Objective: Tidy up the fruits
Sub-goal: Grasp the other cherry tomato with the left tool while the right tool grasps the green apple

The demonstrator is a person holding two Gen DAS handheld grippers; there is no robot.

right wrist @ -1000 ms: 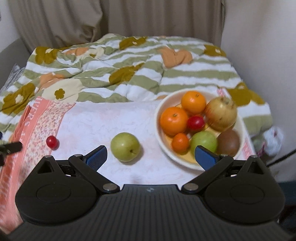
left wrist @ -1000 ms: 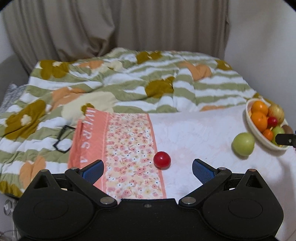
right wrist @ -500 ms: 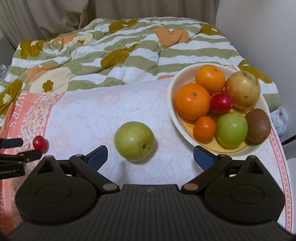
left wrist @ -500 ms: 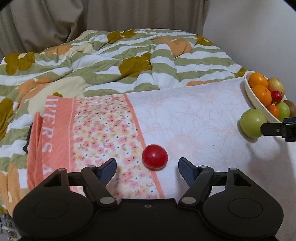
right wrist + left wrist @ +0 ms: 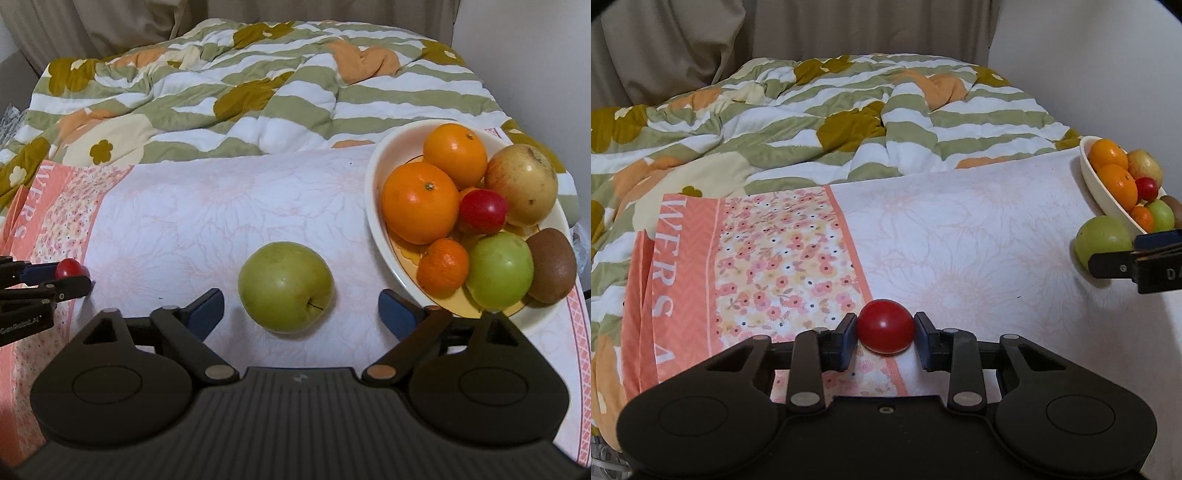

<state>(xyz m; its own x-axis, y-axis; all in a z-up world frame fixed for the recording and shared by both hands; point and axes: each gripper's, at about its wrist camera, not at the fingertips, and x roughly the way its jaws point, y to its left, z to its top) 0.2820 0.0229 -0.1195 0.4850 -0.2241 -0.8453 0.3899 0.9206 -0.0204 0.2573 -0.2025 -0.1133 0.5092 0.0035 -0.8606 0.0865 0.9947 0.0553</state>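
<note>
The left gripper [image 5: 885,334] has its 2 blue pads clamped on a small, glossy round red tomato [image 5: 885,325], one pad pressed to each side. The tomato sits low over the bedspread, right at the salmon stripe that edges the pink floral panel [image 5: 783,266] of the cloth; whether it touches the fabric I cannot tell. From the right wrist view the same tomato [image 5: 68,268] shows far off to the left, pinched between the left gripper's black fingers [image 5: 72,286].

The right gripper [image 5: 301,308] stands with its jaws wide apart, one blue pad on either side of a large round green apple [image 5: 285,286] that rests on the pale white flower-patterned sheet [image 5: 207,221]. Neither pad touches the apple; there is clear sheet between fruit and each pad.

Just to the right of that apple is a cream oval ceramic bowl [image 5: 373,192], tilted on the soft bedding. It holds 2 big oranges [image 5: 419,203], a small mandarin [image 5: 443,269], a red tomato [image 5: 482,211], a second green apple [image 5: 498,271], a yellowish apple [image 5: 521,184] and a brown kiwi [image 5: 550,264].

Behind everything lies a rumpled quilt with green and white stripes and mustard flowers [image 5: 849,110], bunched up against beige curtains [image 5: 676,48].
</note>
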